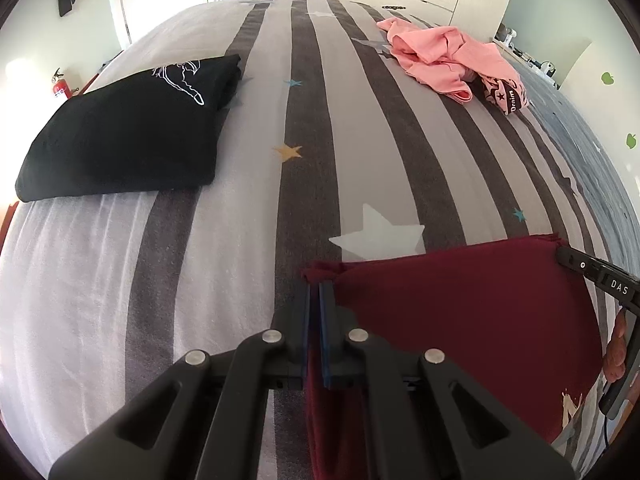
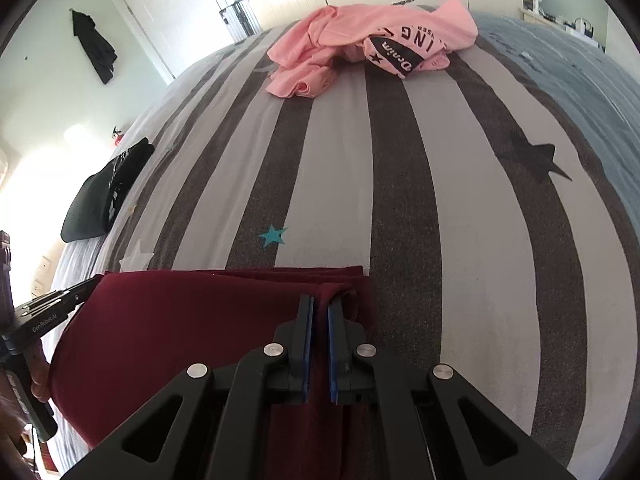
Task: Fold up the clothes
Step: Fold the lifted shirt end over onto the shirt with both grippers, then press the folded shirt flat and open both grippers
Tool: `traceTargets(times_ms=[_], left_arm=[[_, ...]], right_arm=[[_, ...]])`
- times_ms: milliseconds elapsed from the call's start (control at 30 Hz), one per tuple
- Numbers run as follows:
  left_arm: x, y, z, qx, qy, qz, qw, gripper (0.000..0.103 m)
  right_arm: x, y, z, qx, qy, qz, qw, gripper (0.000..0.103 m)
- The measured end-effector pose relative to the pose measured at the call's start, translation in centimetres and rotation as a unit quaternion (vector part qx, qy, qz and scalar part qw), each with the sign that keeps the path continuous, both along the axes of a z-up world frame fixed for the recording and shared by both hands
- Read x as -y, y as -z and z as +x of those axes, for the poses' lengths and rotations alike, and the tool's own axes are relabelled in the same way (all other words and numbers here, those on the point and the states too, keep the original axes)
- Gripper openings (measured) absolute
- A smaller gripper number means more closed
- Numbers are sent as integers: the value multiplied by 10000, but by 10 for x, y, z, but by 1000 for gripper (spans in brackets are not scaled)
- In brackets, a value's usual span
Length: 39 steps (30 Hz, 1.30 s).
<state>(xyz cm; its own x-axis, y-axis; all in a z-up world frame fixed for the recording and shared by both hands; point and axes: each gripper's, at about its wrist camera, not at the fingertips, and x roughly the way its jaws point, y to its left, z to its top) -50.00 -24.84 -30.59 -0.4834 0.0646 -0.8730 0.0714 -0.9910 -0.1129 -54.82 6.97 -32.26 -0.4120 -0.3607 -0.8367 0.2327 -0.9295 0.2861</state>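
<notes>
Left gripper (image 1: 319,286): jaws nearly closed, pinching the left corner of the maroon cloth (image 1: 472,312); a thin fold of fabric sits between the blue pads.
Right gripper (image 2: 322,304): jaws nearly closed on the cloth's right corner, fabric bunched between the pads.
Maroon cloth: near edge of the bed (image 1: 248,200), held at both far corners; its far edge runs straight between the two grippers, and the rest hangs down toward the cameras. It looks folded, with layered edges showing at the right corner in the right wrist view.
Black shirt (image 1: 132,132): folded flat on the left side of the bed, a white line drawing on top; well apart from the maroon cloth.
Pink clothes (image 2: 360,46): a crumpled heap at the far right of the bed, with black-and-white lettering showing.
Bed: grey and dark stripes with scattered stars; a white star (image 1: 380,234) lies just beyond the maroon cloth's far edge.
Hand (image 1: 618,344): partly visible behind the right gripper's handle.
</notes>
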Motion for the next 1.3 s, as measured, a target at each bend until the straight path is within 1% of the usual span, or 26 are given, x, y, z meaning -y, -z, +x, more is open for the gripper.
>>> traceTargets(times_ms=[67, 167, 333, 400, 533, 667, 700, 767, 800, 867, 1000, 1133, 1167, 1233, 1300], left_arm=[[6, -4, -1, -58, -118, 101, 9999, 4], [15, -20, -2, -299, -342, 127, 9989, 4], [14, -51, -1, -668, -327, 70, 9972, 4], [7, -63, 8, -802, -221, 96, 9965, 4], [-20, -75, 37, -918, -23, 161, 9956, 4], [-46, -70, 83, -840, -5, 347, 9959, 4], [-51, -67, 94, -794, -3, 446, 9958, 4], [-63, -57, 108, -697, 14, 491, 9964, 4], [-67, -52, 113, -650, 13, 519, 9965, 4], [-73, -42, 122, -576, -9, 607, 9965, 4], [-84, -31, 135, -600, 56, 634, 9962, 4], [-89, -7, 141, -499, -42, 603, 9969, 4], [-90, 2, 142, -478, -54, 526, 9975, 4], [-94, 12, 143, -562, 15, 297, 9980, 4], [-95, 9, 141, -526, 77, 259, 9983, 4]], right_arm=[[-4, -2, -2, 5, -1, -127, 9999, 6], [-9, -20, 0, -233, 0, -280, 9993, 6], [-18, -28, -7, -344, 277, -237, 9987, 6], [-17, -32, -8, -396, 319, -80, 9987, 7], [6, -45, 36, -568, -53, -175, 9982, 7], [29, -59, 81, -739, -425, -270, 9960, 7], [35, -62, 92, -781, -517, -293, 9952, 7], [46, -69, 114, -859, -699, -343, 9933, 7], [53, -66, 128, -818, -738, -394, 9931, 7], [60, -58, 143, -740, -801, -488, 9928, 7], [70, -36, 162, -561, -788, -554, 9938, 7], [72, -15, 168, -476, -687, -555, 9950, 7], [73, -9, 168, -455, -669, -527, 9953, 7], [72, -7, 166, -461, -670, -455, 9956, 6], [72, -4, 164, -466, -671, -383, 9959, 3]])
